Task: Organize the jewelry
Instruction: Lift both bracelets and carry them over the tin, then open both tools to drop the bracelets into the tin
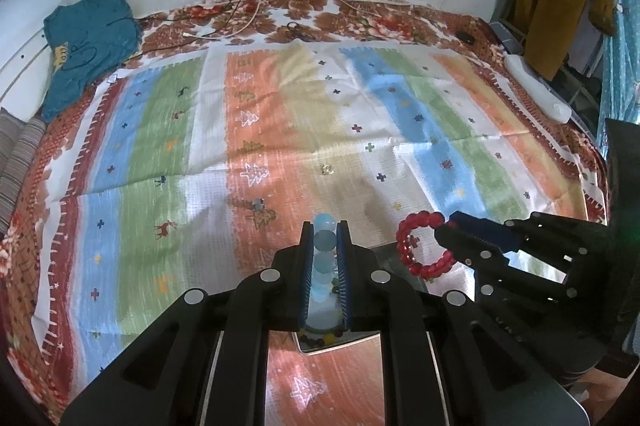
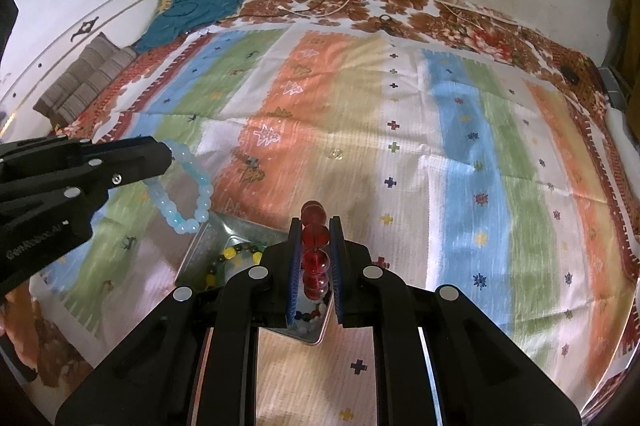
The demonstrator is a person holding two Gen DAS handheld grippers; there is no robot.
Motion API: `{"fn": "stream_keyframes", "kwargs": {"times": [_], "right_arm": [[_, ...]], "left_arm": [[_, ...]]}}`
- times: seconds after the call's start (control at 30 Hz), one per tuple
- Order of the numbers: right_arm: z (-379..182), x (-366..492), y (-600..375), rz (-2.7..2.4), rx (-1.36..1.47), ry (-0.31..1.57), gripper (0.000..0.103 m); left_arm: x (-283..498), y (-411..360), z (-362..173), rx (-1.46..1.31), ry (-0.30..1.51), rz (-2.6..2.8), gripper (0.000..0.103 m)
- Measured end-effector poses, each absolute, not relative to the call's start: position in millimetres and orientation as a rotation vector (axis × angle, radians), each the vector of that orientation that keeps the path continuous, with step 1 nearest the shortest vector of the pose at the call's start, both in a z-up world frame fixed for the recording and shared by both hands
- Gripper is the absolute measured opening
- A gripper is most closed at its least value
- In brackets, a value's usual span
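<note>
While both bracelets hang clear of the cloth, you hold each one pinched edge-on between a pair of closed fingers. Your left gripper (image 1: 325, 226) clamps the pale blue bead bracelet (image 2: 184, 186); in its own view the beads stack in a line running straight out along the fingers, and in the right wrist view the loop droops down and to the right from the fingertips, its lowest beads just above the near corner of the metal tray (image 2: 192, 258). Your right gripper (image 2: 316, 222) is shut on the red bead bracelet (image 1: 424, 246), whose beads likewise line up along the fingers; seen from the left, the ring stands open-faced, hanging leftward off the fingertips.

Both tools point forward across the bed, side by side, the left one angled in from the left and the right one from the right, with the tray below and between them. Inside the tray lies a dark-and-yellow bead bracelet (image 2: 232, 254), and more mixed beads show between the right fingers. A small glittery piece (image 1: 328, 169) sits alone on the striped cloth (image 1: 280, 130) farther out. A teal garment (image 1: 90, 38) lies by the wall.
</note>
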State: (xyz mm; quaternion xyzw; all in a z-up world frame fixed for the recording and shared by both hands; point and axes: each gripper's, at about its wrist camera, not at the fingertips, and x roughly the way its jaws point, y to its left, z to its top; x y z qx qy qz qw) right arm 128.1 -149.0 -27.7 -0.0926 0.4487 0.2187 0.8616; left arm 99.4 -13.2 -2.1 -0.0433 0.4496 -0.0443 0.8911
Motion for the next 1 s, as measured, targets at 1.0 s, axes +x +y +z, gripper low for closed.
{"fn": "stream_keyframes", "kwargs": {"times": [1.0], "right_arm": [[-42.9, 135.4, -156.7, 0.392, -0.211, 0.982, 0.048]], "left_arm": [[100.6, 0.4, -12.6, -0.057, 0.983, 0.013, 0.046]]}}
